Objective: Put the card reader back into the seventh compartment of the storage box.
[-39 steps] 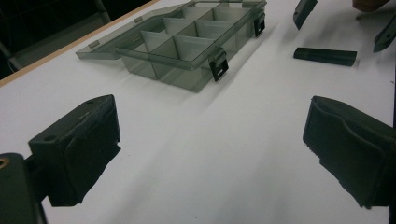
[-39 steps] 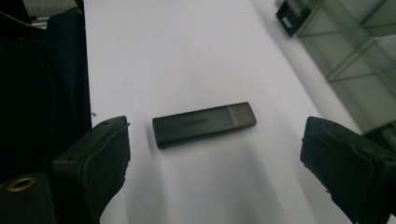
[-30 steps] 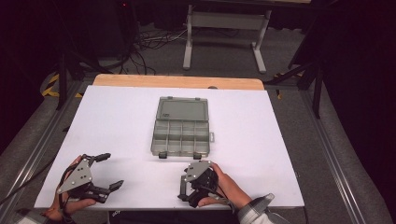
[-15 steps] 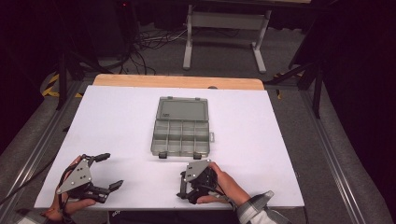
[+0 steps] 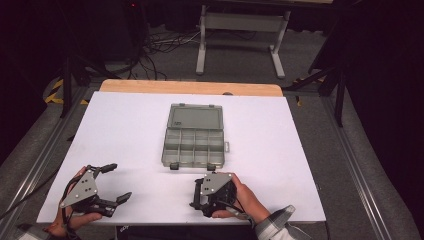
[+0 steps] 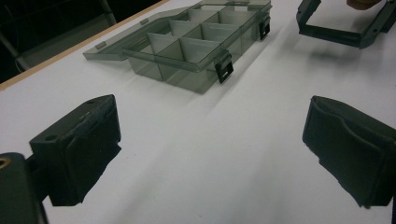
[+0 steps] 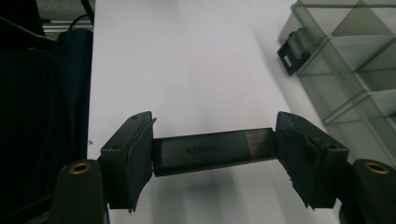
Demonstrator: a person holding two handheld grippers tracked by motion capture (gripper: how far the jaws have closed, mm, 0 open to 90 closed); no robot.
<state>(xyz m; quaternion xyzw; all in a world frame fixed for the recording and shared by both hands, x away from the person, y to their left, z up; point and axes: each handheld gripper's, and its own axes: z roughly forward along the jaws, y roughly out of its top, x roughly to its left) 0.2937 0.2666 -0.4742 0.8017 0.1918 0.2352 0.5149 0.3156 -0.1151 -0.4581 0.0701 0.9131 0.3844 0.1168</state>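
A white-topped table [image 5: 280, 150] with a bare wooden strip along its far edge carries a translucent grey plastic compartment box [image 5: 195, 136], which lies open near the middle with its flat lid folded back toward the far side and its two small black latches facing the person. In the left gripper view the box [image 6: 196, 42] sits ahead and well apart from the jaws, its dividers forming rows of small cells that look empty, though the tinted plastic makes that hard to confirm. The left gripper [image 5: 111, 182] rests at the near left corner of the table, held by the person's left hand [image 5: 67, 220]; its two black padded jaws stand wide apart with only bare tabletop between them and nothing in their hold. The right gripper [image 5: 197, 192] sits just in front of the box's near edge, in the person's right hand [image 5: 242, 195], whose grey sleeve enters from the bottom. In the right gripper view its jaws are closed in on a slim black rectangular stick-shaped gadget with pale "UGREEN" lettering [image 7: 212, 150], pinched lengthwise by its two ends and held level just above the white surface, with the box's latch and corner cells at the upper right.
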